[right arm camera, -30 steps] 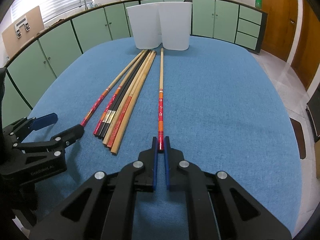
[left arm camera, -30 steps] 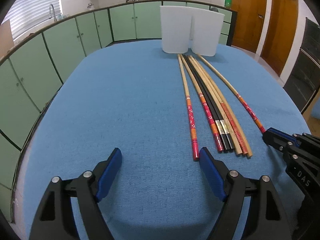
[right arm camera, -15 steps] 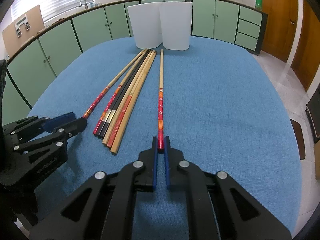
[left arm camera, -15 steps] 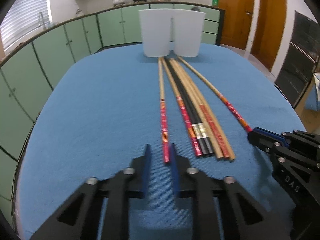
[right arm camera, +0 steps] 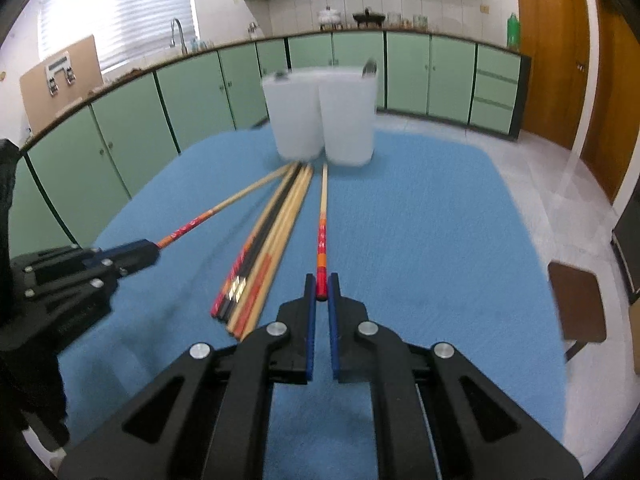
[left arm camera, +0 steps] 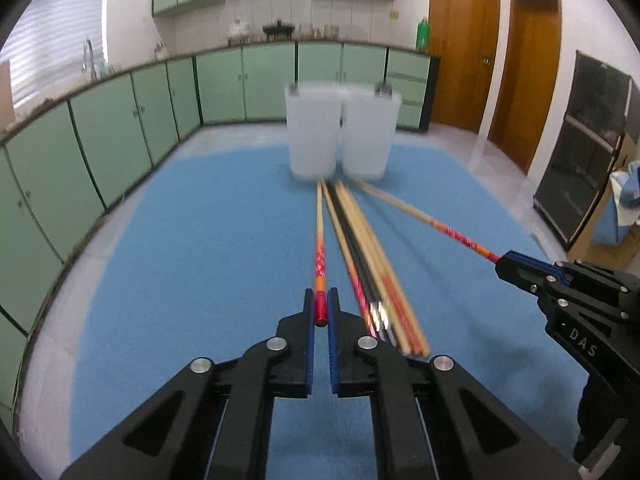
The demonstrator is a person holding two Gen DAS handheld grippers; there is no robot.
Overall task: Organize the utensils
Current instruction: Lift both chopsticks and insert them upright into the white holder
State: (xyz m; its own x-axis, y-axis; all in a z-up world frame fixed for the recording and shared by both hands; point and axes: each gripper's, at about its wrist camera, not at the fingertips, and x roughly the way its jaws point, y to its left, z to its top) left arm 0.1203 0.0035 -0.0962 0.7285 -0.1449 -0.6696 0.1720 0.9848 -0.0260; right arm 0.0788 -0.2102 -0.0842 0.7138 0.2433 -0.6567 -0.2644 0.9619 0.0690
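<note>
Clamping one red-ended chopstick each, the left gripper (left arm camera: 321, 308) and right gripper (right arm camera: 321, 289) flank the bundle (right arm camera: 260, 264).

The right gripper (left arm camera: 505, 265) carries the white letters "DAS" on the side of its black body, seen from the left wrist view. Nothing else is legible.

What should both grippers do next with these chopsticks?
Probably carry them forward to the white containers. The left gripper and right gripper are each shut on one red-ended chopstick, both containers stand just past the far tips.
</note>
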